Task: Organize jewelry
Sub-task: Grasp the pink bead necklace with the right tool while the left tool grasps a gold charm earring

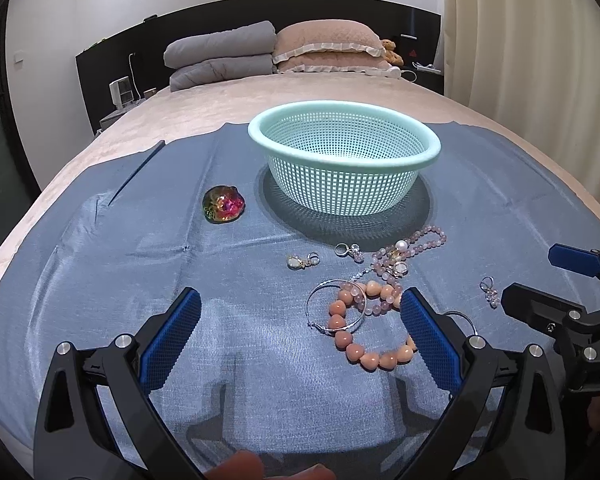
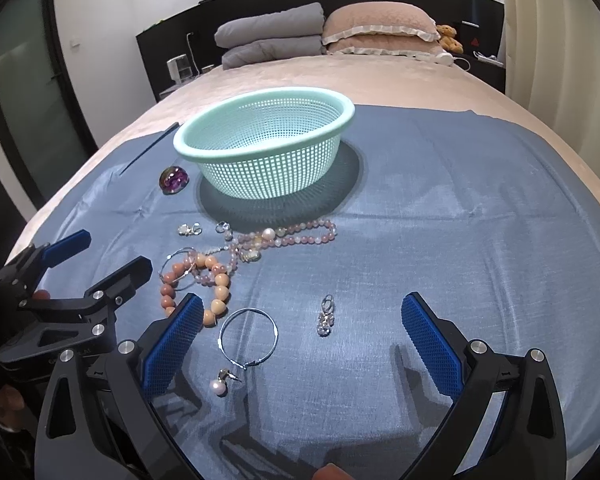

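Note:
A mint-green mesh basket (image 1: 344, 136) (image 2: 260, 124) stands empty on a blue cloth (image 1: 112, 264) (image 2: 460, 208). In front of it lies jewelry: a pink bead necklace (image 1: 424, 238) (image 2: 300, 236), an orange bead bracelet (image 1: 356, 344) (image 2: 220, 280), silver hoops (image 1: 336, 308) (image 2: 249, 336), small earrings (image 1: 302, 261) (image 2: 326, 316), a pearl earring (image 2: 219, 387) and an iridescent stone (image 1: 223, 204) (image 2: 174, 179). My left gripper (image 1: 300, 340) (image 2: 112, 252) hovers open just left of the orange beads. My right gripper (image 2: 302, 336) (image 1: 540, 276) hangs open over the hoop and the drop earring.
The cloth covers a beige bed (image 1: 204, 108). Grey folded quilts (image 1: 220, 56), pink pillows (image 1: 328, 46) and a teddy bear (image 1: 392, 52) lie at the headboard. A dark stick (image 1: 136, 172) lies at the cloth's far left. Curtains (image 1: 520, 40) hang on the right.

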